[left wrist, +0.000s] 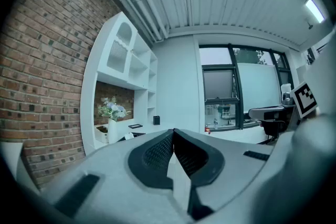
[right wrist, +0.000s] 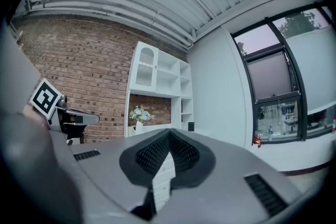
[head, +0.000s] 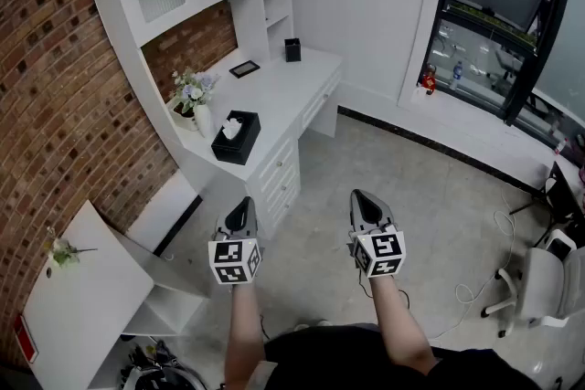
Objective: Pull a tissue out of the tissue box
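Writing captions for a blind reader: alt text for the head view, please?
The left gripper and right gripper, both shut and empty, hover short of a black tissue box, tissue poking out, on a white desk.

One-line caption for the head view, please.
Both shut and empty, left gripper and right gripper hang short of the black tissue box on the white desk, tissue poking up.

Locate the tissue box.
Head view, left of centre: the black tissue box sits on the white desk, just right of the flower vase, at the desk's near end.
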Demonstrator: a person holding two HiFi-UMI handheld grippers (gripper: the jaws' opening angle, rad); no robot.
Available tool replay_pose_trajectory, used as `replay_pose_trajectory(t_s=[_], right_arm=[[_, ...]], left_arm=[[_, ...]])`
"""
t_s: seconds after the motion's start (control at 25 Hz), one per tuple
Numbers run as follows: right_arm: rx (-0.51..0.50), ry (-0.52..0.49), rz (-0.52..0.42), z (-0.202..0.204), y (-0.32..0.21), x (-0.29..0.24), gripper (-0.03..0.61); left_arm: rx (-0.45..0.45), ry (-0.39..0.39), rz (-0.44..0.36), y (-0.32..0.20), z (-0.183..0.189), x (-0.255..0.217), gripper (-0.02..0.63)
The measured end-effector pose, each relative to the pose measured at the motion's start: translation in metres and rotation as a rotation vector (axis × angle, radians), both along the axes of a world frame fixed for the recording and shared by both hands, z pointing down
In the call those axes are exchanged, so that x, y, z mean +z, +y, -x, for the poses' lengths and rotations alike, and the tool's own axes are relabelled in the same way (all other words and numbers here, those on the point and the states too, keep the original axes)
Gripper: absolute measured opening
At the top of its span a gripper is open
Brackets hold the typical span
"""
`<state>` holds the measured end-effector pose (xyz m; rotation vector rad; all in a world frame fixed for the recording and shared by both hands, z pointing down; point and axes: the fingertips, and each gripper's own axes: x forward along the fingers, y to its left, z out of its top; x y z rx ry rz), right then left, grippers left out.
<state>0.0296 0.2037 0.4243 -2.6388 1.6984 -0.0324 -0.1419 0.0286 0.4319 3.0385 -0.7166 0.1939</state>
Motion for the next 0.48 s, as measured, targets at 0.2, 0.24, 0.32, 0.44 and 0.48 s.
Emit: replay_pose_trajectory(t_s=[0.2, 0.24, 0.32, 0.44, 0.48], right_arm=[[0.006, -0.002, -0.001, -0.0022, 0.0005, 0.0023, -0.003], [0.007, -0.003, -0.001, -0.0028, 0.0012, 0.0029, -0.003], [0.01, -0.008, 0.0, -0.005, 0.003, 0.0038, -0.003], [0.012, -0.015, -0.002, -0.0071, 0.0043, 0.0054, -0.003], [0.01, -0.016, -0.001, -0.0069, 0.0039, 0.0059, -0.003]], left_arm=[[0.006, -0.003, 0.0, 0.0002, -0.0039, 0.0014, 0.009], [0.008, -0.004, 0.001, 0.001, -0.0048, 0.0019, 0.009], [0.013, -0.007, 0.003, 0.0032, -0.0074, 0.0033, 0.009], [0.018, -0.011, 0.006, 0.0055, -0.0103, 0.0055, 0.009], [0.018, -0.013, 0.007, 0.0056, -0.0104, 0.0063, 0.009]])
